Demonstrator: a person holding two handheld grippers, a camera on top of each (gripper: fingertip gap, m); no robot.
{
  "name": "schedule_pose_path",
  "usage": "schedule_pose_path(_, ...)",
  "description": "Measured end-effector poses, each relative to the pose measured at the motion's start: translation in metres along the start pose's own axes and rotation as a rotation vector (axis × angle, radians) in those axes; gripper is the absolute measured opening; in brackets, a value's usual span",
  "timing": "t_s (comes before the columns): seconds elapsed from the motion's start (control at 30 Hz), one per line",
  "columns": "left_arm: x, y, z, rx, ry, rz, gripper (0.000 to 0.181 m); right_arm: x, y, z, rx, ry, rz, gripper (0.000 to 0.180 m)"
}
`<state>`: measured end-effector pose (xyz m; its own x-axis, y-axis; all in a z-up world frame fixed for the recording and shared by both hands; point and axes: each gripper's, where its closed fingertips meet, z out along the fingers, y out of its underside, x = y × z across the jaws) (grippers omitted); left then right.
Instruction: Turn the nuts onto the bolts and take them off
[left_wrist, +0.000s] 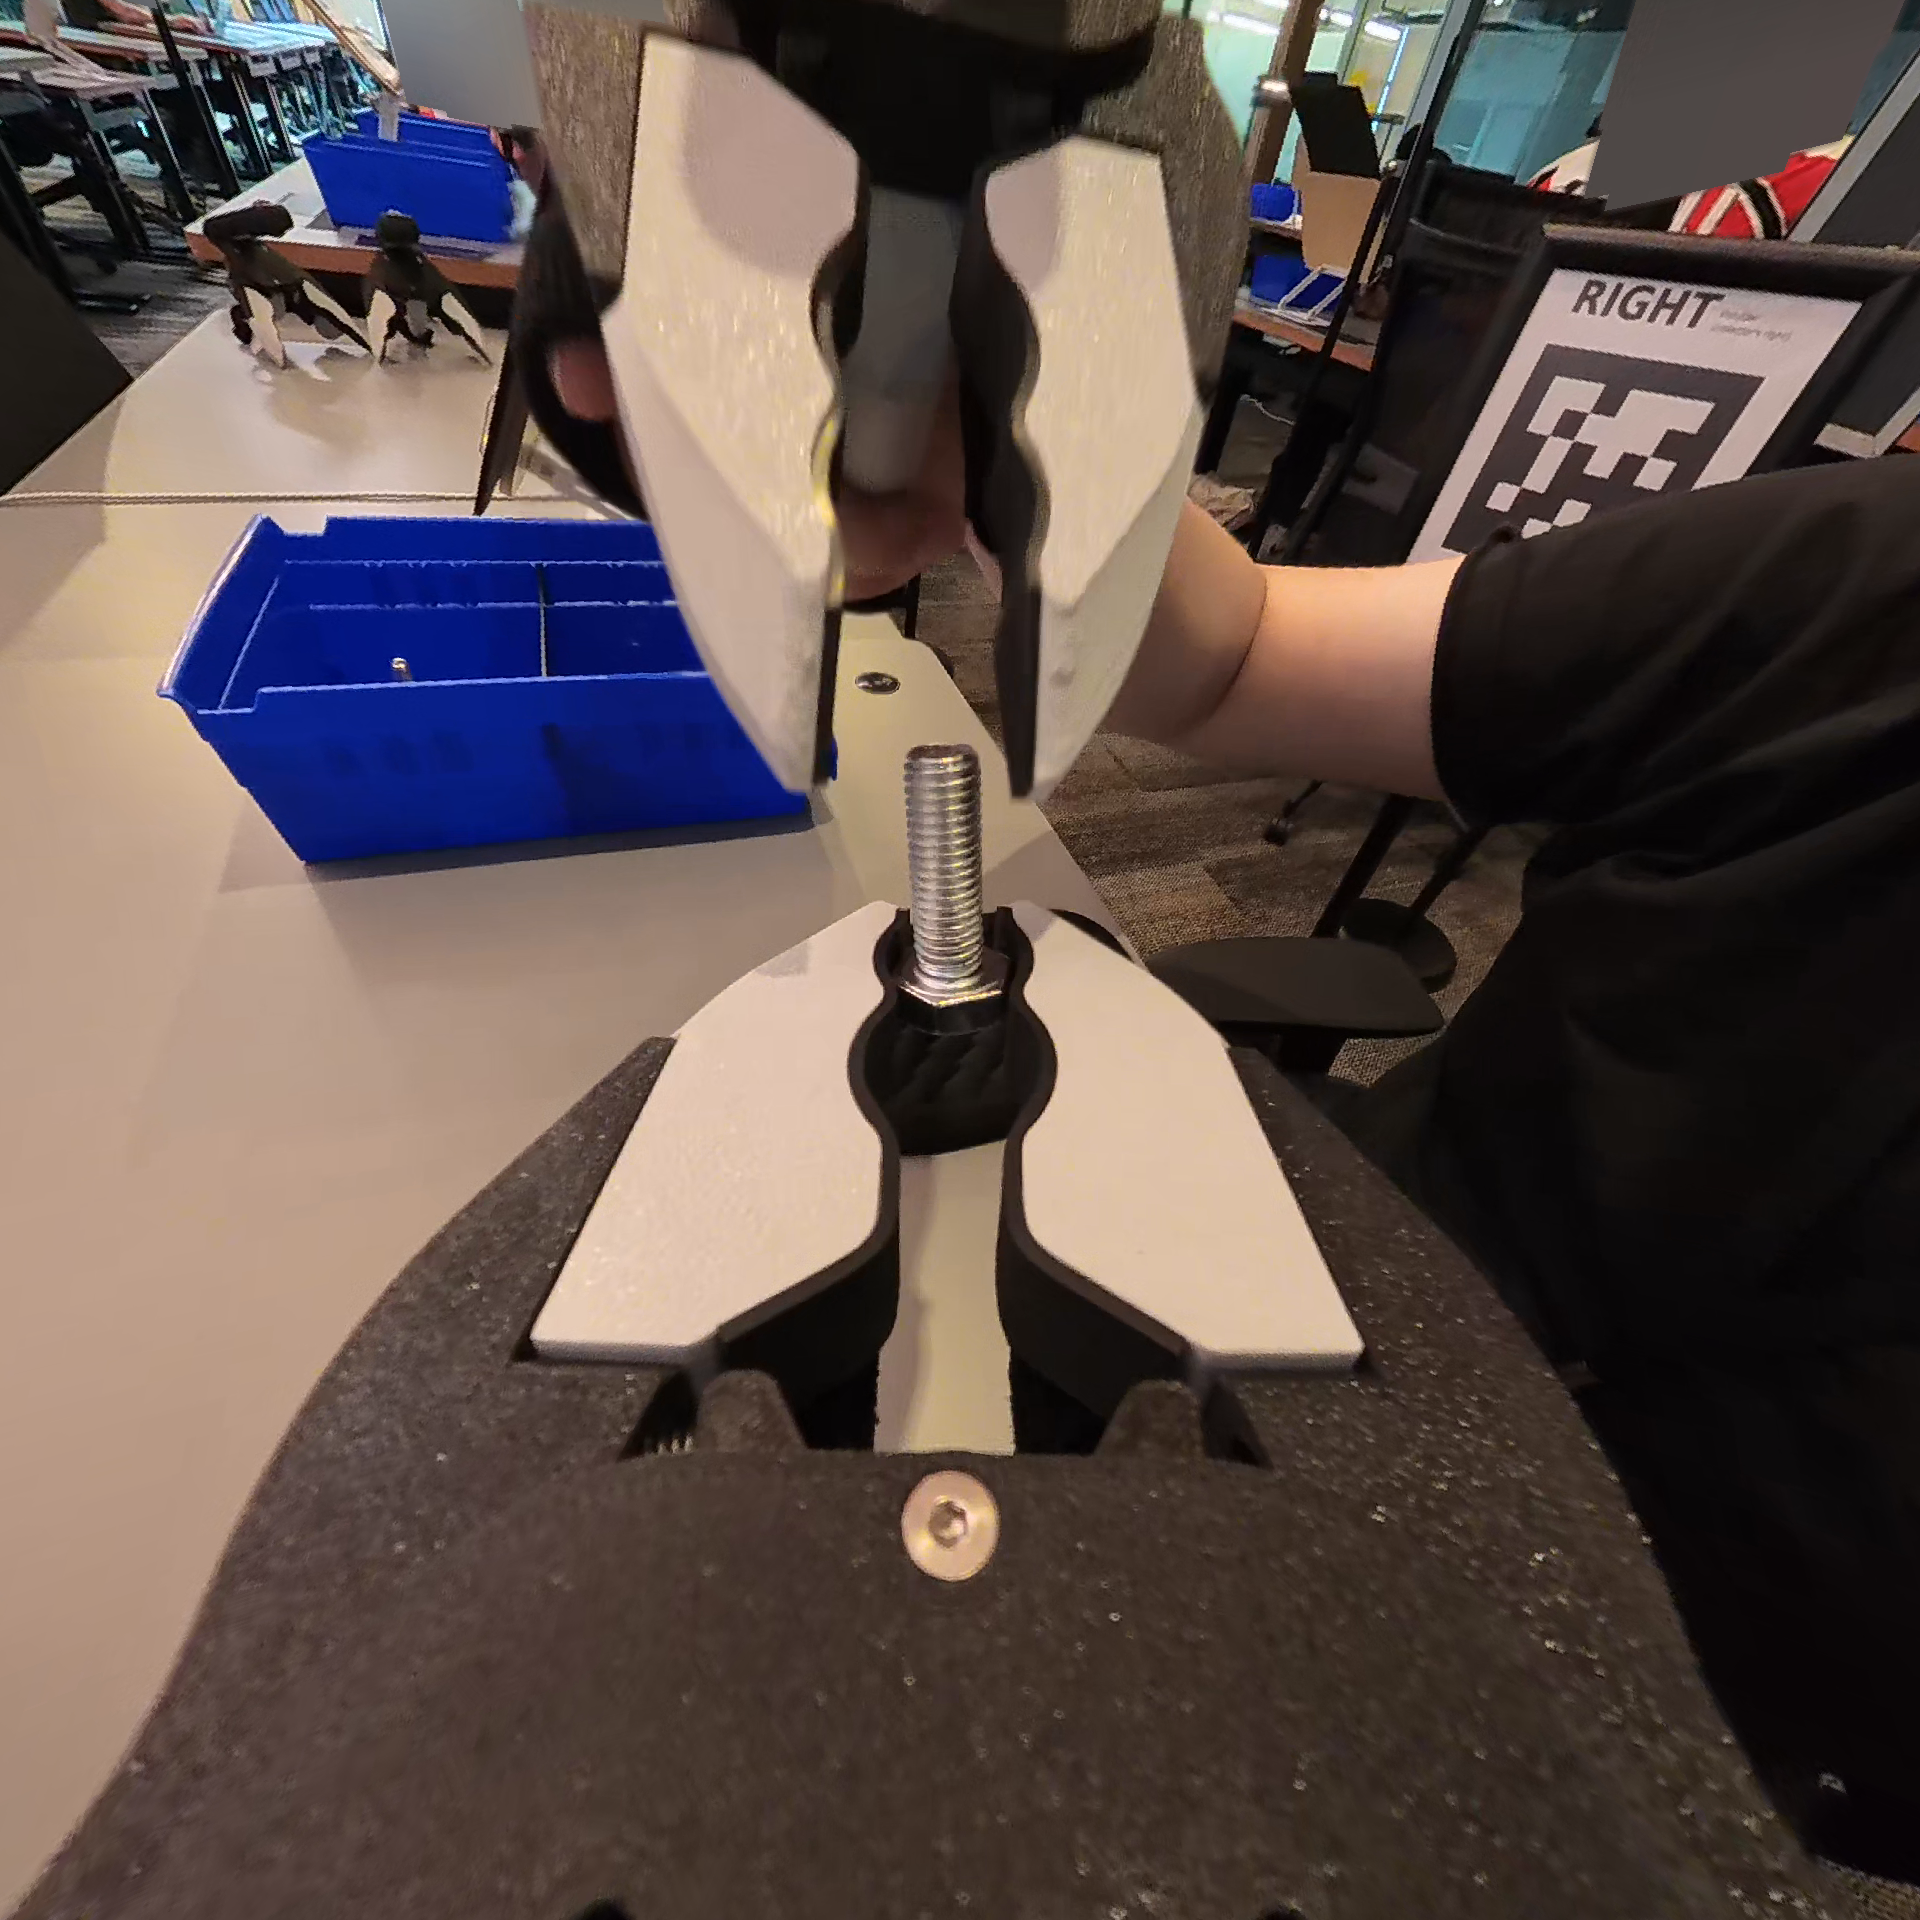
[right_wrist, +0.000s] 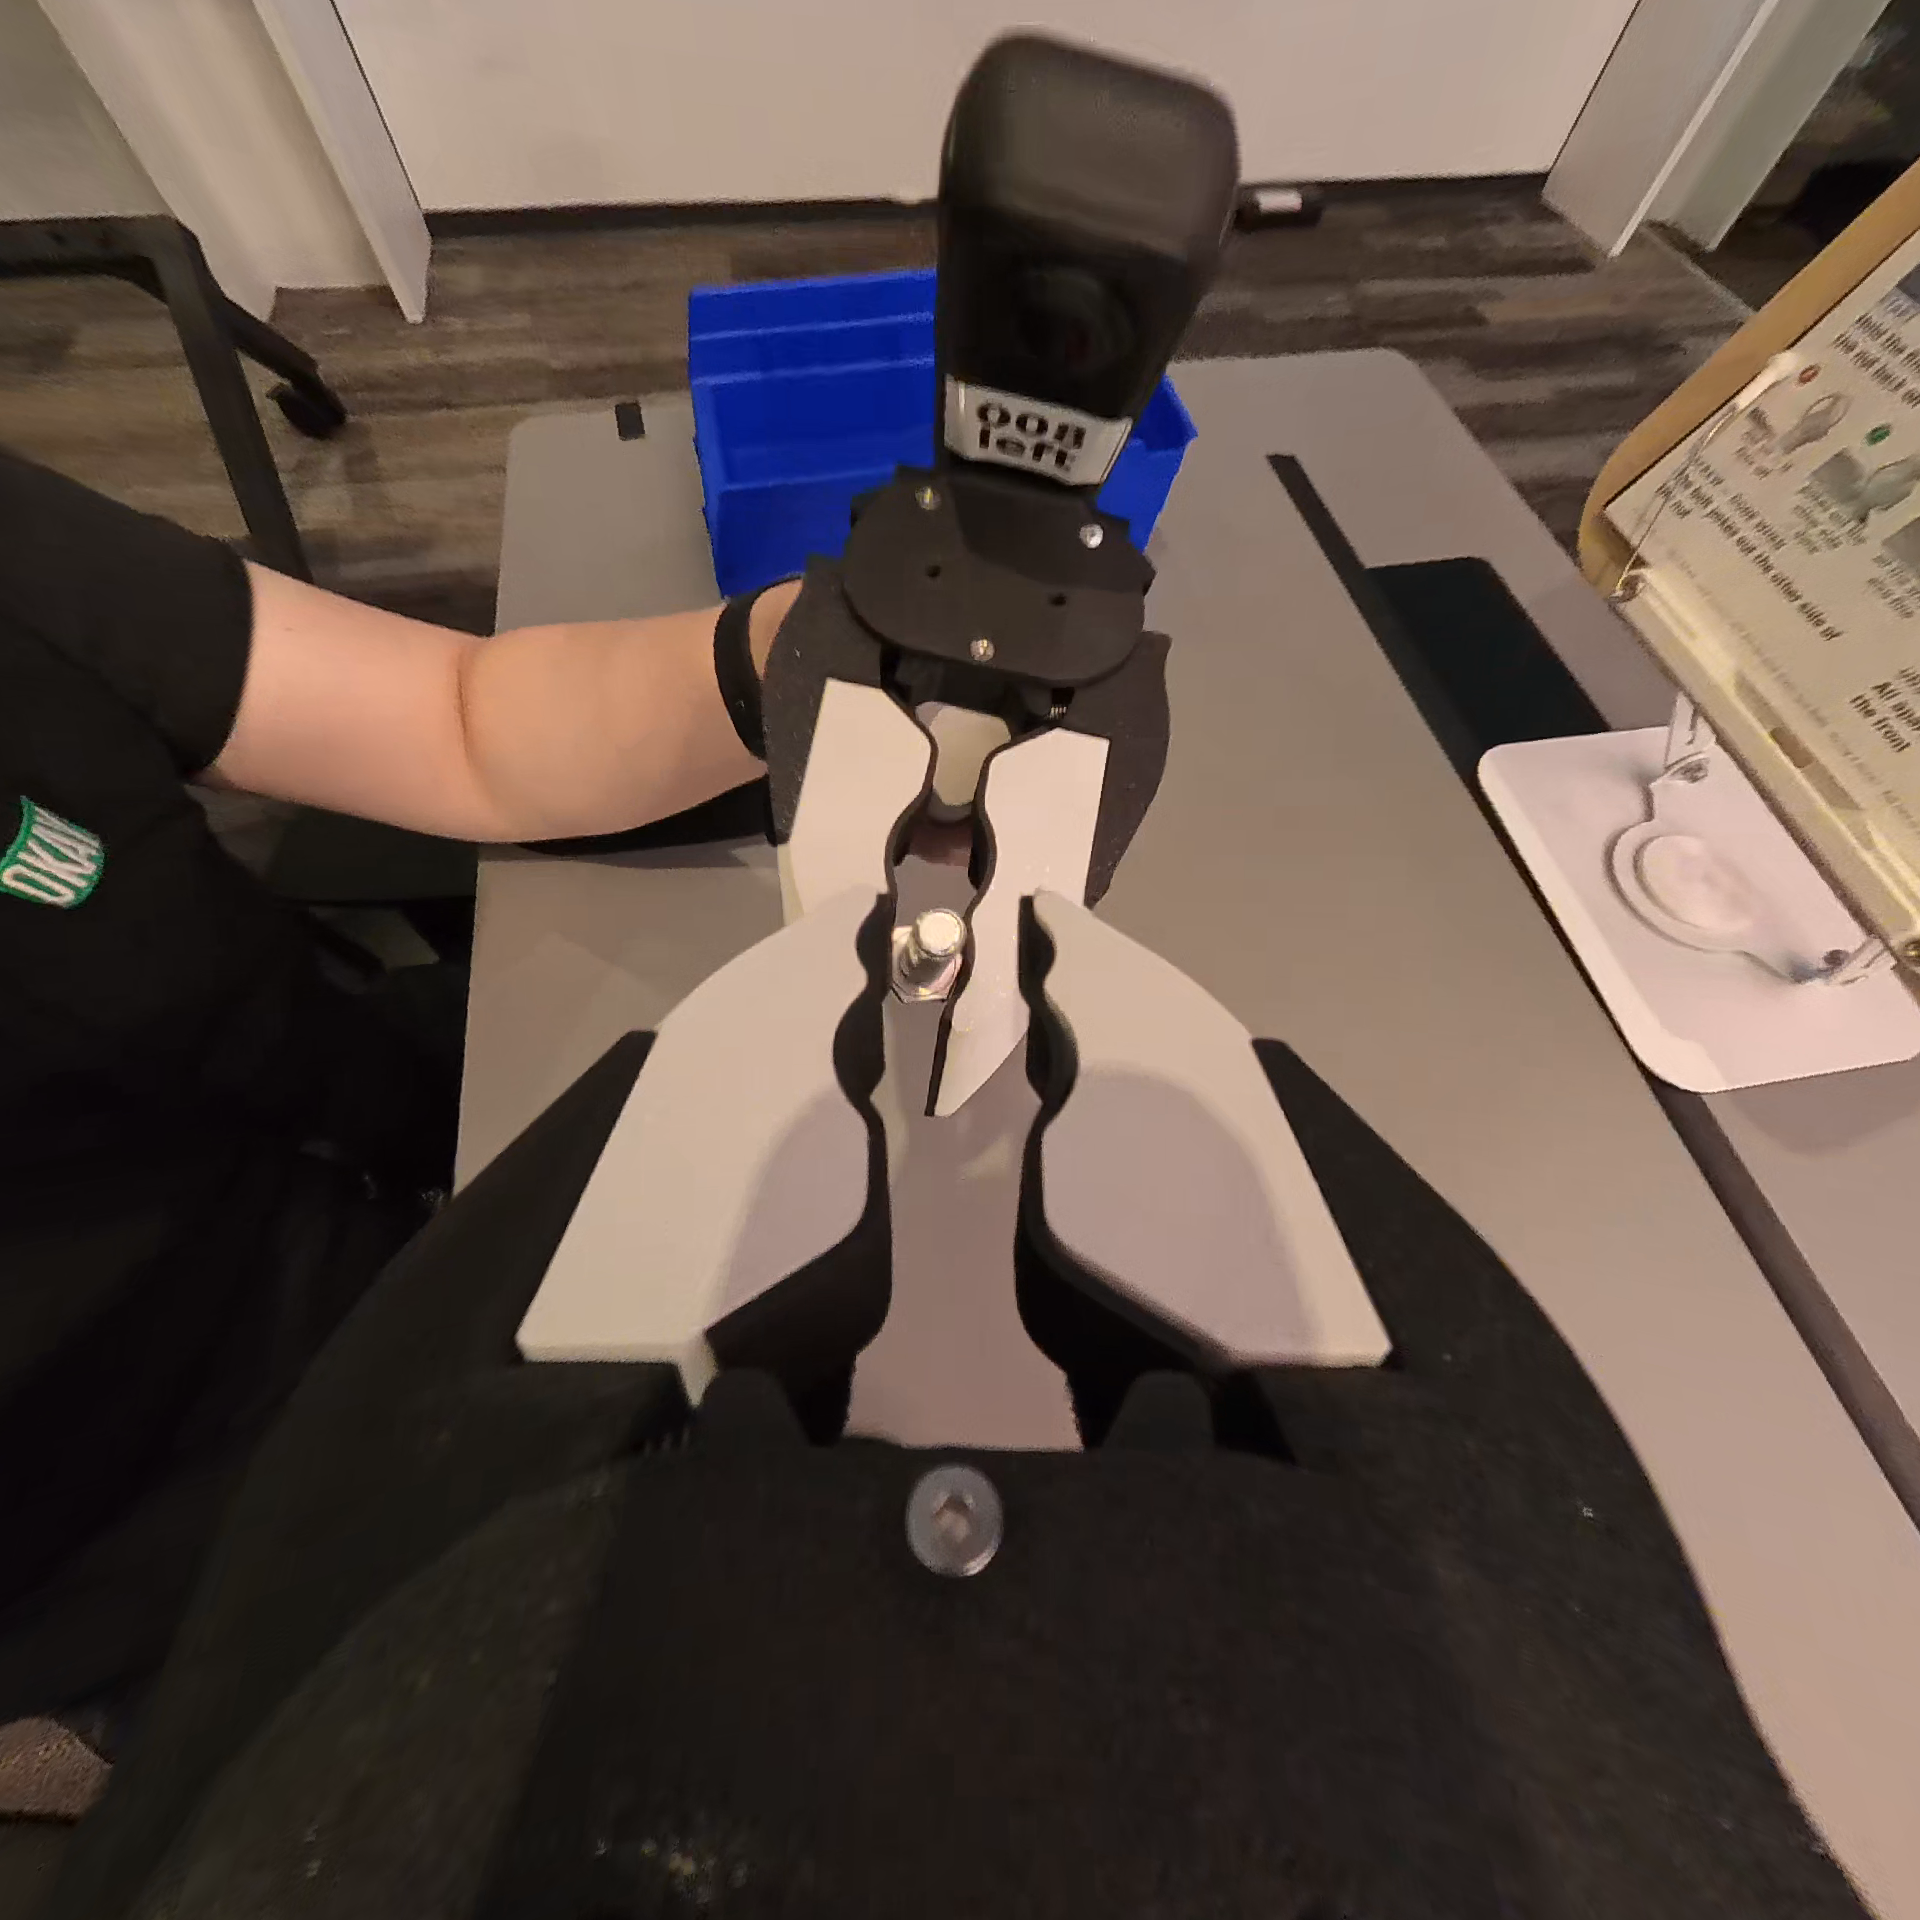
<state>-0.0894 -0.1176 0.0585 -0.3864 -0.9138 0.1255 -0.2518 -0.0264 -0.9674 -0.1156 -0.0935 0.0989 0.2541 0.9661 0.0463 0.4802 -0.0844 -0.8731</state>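
The left gripper is clamped on a bolt, gripping at the hex head or a nut run down against it; which of the two the hex piece is cannot be told from either view. The threaded shank stands upright and bare above the fingers, clear of the surface. The right gripper hangs directly above the shank with its fingers apart and holding nothing, its tips just beside the thread end on either side. In judgement, the bolt is plated steel: rigid, small, light for its size, slick on its flats and on the thread crests. The sound hold is across the hex flats, as taken now; a grip on the threads would slip and turn poorly. A nut should be taken across opposite flats, square to the shank, or it will cross-thread. Open room: the blue divided bin sits on the surface well behind and to the left, with one small metal part visible in a compartment. The surface edge runs close on the right, near the person's forearm. A document stand occupies the far right side; approach from above is unobstructed.
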Motion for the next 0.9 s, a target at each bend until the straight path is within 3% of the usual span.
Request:
schedule_pose_path(0.5, -0.007, 0.025, 0.01, -0.16, -0.041, 0.007, 0.015, -0.001, 0.039, 0.011, -0.372, 0.046, -0.088, 0.016)
schedule_pose_path(0.9, -0.002, 0.023, 0.011, -0.161, -0.027, 0.019, 0.015, -0.006, 0.051, 0.011, -0.49, 0.019, -0.09, 0.014)
